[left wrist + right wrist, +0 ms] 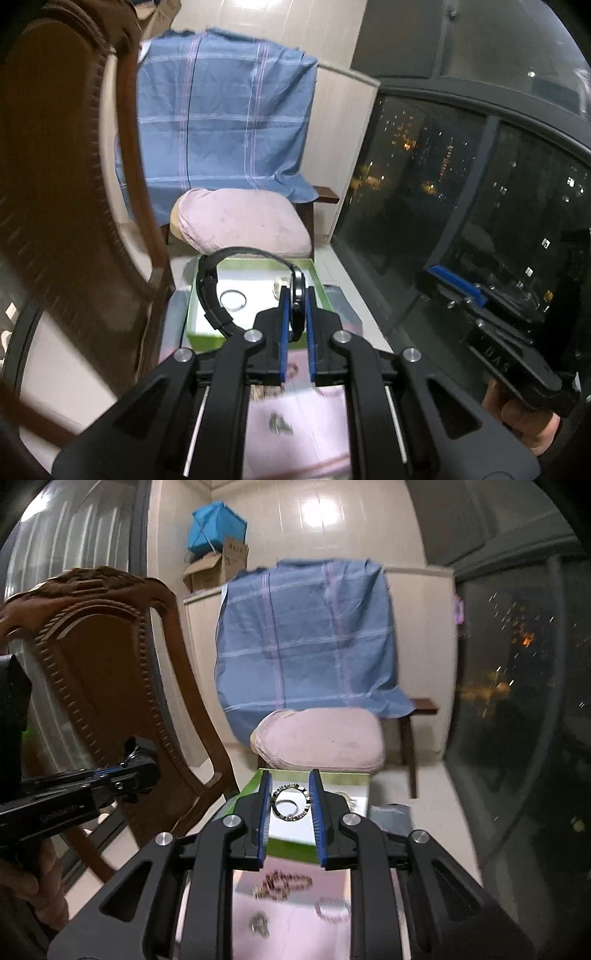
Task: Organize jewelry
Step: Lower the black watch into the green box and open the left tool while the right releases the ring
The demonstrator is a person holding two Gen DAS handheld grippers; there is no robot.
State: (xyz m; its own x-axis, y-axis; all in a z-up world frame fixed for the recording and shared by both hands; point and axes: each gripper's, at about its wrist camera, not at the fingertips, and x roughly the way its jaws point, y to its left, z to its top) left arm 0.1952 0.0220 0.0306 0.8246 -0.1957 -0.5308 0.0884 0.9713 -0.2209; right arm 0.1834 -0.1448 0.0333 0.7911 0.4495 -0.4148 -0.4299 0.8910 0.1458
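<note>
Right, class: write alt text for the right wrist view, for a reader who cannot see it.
The right gripper holds a sparkly bangle above a green box, with a thin ring lying inside. Blurred beaded jewelry lies on a pink cloth below; the left gripper enters at left.

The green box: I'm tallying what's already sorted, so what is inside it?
Inside the shallow green cardboard box, a thin silver ring-shaped bangle lies on its white floor. A pale piece lies further right, too blurred to identify; tongs cover the rest.
</note>
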